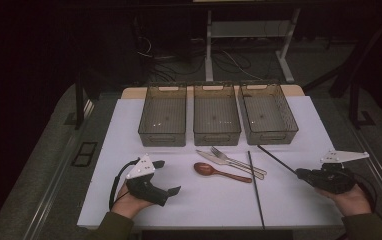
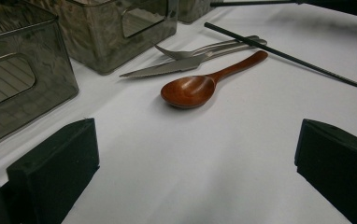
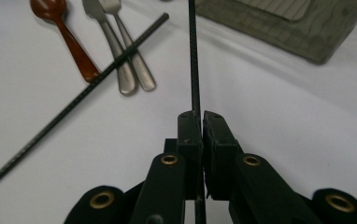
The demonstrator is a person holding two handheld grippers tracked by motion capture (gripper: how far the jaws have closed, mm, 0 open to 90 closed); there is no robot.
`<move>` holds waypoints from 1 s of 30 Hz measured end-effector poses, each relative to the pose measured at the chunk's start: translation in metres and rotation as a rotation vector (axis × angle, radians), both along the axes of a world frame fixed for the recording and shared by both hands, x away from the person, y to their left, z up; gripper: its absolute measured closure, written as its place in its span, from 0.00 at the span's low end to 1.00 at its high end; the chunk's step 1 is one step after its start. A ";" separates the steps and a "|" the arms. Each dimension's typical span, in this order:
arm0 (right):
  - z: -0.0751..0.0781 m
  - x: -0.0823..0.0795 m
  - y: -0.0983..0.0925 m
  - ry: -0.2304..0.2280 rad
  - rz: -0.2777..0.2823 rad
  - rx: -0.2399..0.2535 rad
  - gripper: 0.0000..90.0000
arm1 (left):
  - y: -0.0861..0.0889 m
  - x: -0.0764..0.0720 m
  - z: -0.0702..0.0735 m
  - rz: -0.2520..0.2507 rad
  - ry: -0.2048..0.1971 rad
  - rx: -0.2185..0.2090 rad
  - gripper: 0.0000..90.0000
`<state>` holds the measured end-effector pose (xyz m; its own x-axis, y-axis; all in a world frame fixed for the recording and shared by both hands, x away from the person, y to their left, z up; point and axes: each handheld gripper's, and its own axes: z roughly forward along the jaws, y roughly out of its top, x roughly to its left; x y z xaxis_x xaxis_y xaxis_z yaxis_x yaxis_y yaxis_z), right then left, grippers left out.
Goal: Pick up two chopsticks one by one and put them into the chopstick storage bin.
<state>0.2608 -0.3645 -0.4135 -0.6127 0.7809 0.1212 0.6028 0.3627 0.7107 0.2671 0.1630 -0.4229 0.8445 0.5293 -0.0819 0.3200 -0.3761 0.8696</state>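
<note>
Right hand-held gripper (image 3: pixel 201 122) clamped tight on a thin black stick (image 3: pixel 194 56), jaws pressed together around it, rod running straight out toward twelve o'clock in the right gripper view. From above, same right hand-held gripper (image 1: pixel 299 173) low at four o'clock on the worktop (image 1: pixel 129 200), stick (image 1: pixel 275 158) slanting off its tip toward ten o'clock, far end near the right-hand bin (image 1: pixel 268 113). Whether that far end rests on the white surface or hangs just above it: cannot tell.

Second black stick (image 1: pixel 255 187) lying flat on the worktop, running from twelve to six o'clock, between the cutlery and the right hand. Crossing over the knife and fork handles in the right gripper view (image 3: pixel 74 105).

Left hand-held gripper (image 1: pixel 166 176) at seven o'clock, jaws wide apart, nothing between them, just bare white worktop in the gap. Straight ahead in the left gripper view: wooden spoon (image 2: pixel 200 84), bowl nearest, handle pointing off toward two o'clock.

Centre of the worktop: spoon (image 1: pixel 219 171), knife (image 1: pixel 226 162) and fork (image 1: pixel 236 161) bunched together, knife and fork side by side and touching, spoon just beside them at the near edge.

Far side, at twelve o'clock: three smoky see-through bins in a row, left bin (image 1: pixel 163 114), middle bin (image 1: pixel 216 113), right-hand bin beside it.
</note>
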 end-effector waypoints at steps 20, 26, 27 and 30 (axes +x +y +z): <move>0.035 0.017 0.032 -0.065 0.084 0.081 0.95 | 0.000 0.003 -0.004 -0.019 -0.004 0.033 0.00; 0.036 0.027 0.048 -0.059 0.103 0.075 0.95 | -0.001 0.004 -0.007 -0.019 -0.008 0.044 0.00; 0.036 0.030 0.051 -0.060 0.106 0.074 0.95 | 0.000 0.005 -0.008 -0.017 -0.007 0.045 0.00; 0.037 0.039 0.061 -0.065 0.118 0.071 0.95 | 0.001 0.004 -0.010 -0.014 0.004 0.025 0.00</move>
